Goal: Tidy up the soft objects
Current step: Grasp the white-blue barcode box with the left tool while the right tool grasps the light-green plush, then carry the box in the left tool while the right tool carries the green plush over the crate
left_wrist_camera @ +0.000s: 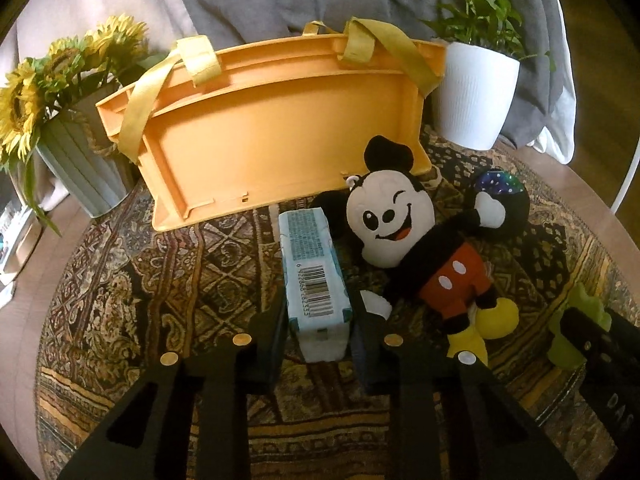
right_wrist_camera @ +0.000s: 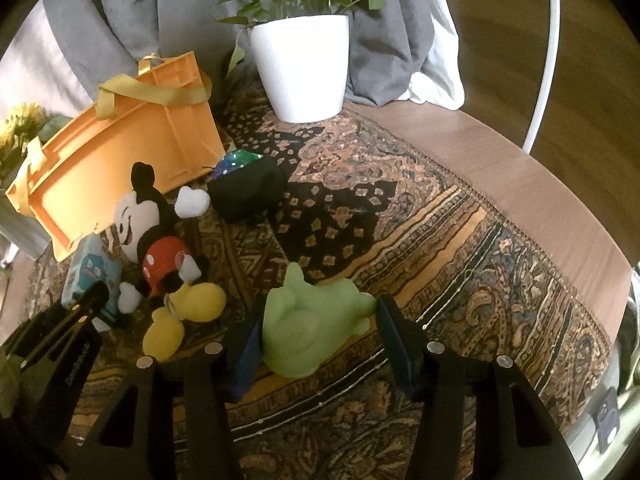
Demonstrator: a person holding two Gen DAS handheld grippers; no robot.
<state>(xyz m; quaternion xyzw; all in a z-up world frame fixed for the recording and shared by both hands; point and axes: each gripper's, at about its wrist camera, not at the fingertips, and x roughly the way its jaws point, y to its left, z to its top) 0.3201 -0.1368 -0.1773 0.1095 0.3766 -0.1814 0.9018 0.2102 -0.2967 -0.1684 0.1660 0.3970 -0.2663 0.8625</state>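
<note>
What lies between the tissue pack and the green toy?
The mouse plush lies between the tissue pack and the green toy, seen in the right wrist view.

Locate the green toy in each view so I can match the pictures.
Left wrist: green toy at the far right edge, partly behind the right tongs.
Right wrist: green toy low centre, between the open jaws.
Shared landmark: Mickey plush, to the toy's left in both.

Plush mouse; matt plastic basket; woven rug.
</note>
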